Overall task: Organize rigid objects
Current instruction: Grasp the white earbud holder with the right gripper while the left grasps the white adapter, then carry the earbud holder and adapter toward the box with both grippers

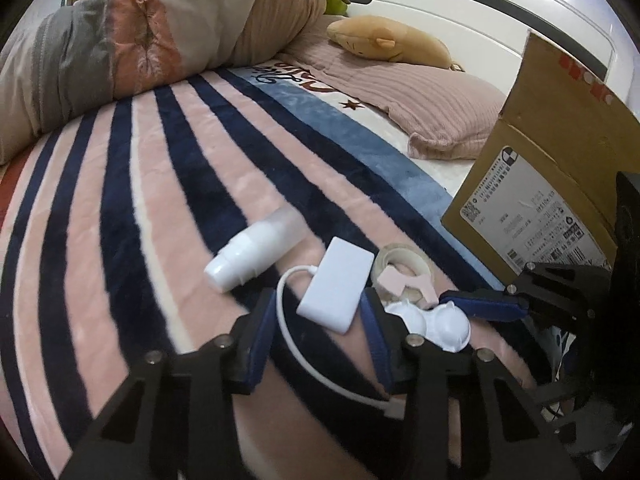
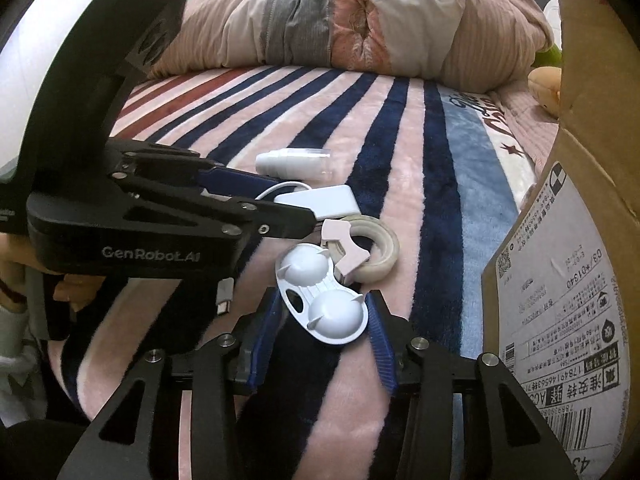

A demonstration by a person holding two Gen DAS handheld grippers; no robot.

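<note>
Right gripper (image 2: 326, 316) jaws wide around white lens case (image 2: 322, 300).

On the left gripper (image 2: 294, 204) body we read "GenRobot.AI" in pale letters. The cardboard box (image 2: 560, 280) carries a white shipping label — we make out "03/#0134" and a barcode. The blanket (image 2: 360, 120) bears cursive script we cannot decipher.

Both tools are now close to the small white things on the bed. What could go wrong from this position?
1. The left tool straddles the white adapter; its cable loops past one finger and may snag.
2. The right tool brackets the white double-dome case, which touches the tape ring; lifting may drag it.
3. The two tools are close and could collide.
</note>
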